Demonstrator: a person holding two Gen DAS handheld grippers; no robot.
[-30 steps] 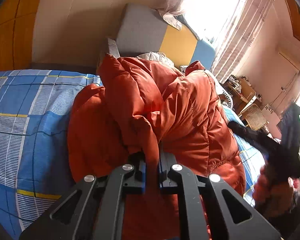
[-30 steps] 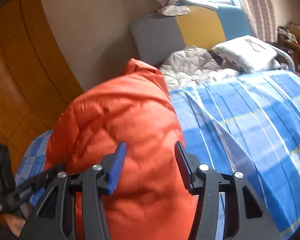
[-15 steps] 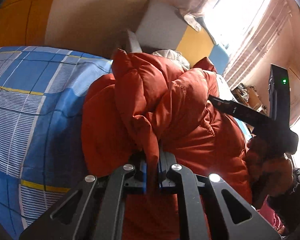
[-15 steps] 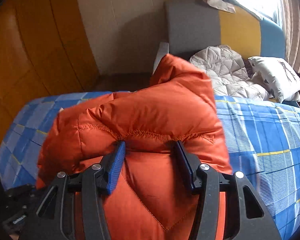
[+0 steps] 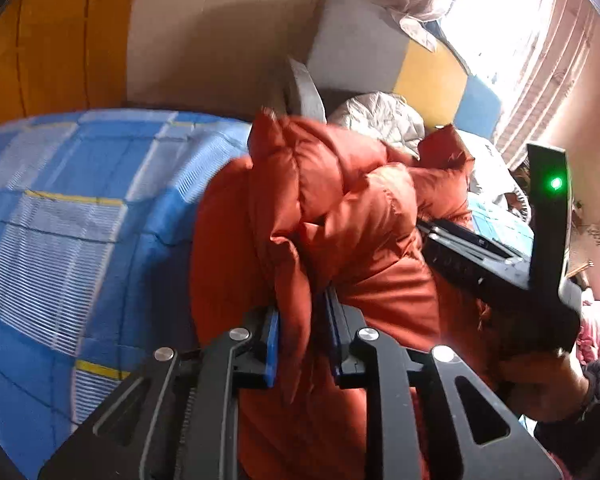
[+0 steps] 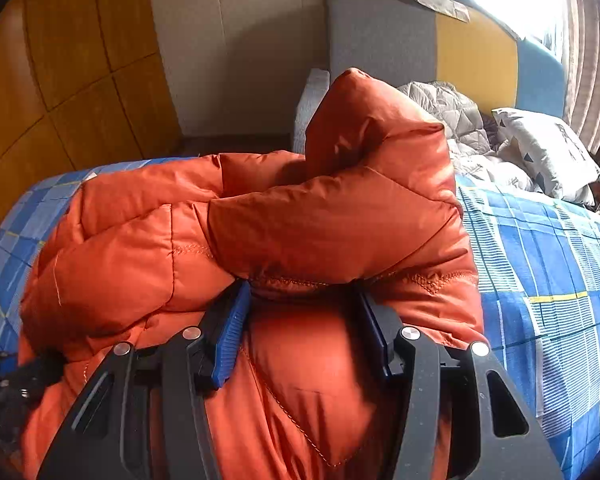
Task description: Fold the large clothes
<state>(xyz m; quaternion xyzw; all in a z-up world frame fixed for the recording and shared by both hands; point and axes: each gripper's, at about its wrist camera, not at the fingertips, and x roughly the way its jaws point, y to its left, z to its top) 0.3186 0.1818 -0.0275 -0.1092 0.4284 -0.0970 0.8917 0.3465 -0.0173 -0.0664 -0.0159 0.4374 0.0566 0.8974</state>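
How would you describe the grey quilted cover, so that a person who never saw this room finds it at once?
Start at the bed with the blue checked sheet and look to its head end, below the grey, yellow and blue headboard. There, just behind the orange puffer jacket, lies the crumpled grey quilted cover. Its diamond stitching sets it apart from the white patterned pillow beside it.

A home bedroom: a bed with a blue checked cover [image 6: 548,280], a padded headboard [image 6: 440,44] in grey, yellow and blue, a pillow [image 6: 548,148], curtains [image 5: 540,80] and wood wall panels [image 6: 60,72].
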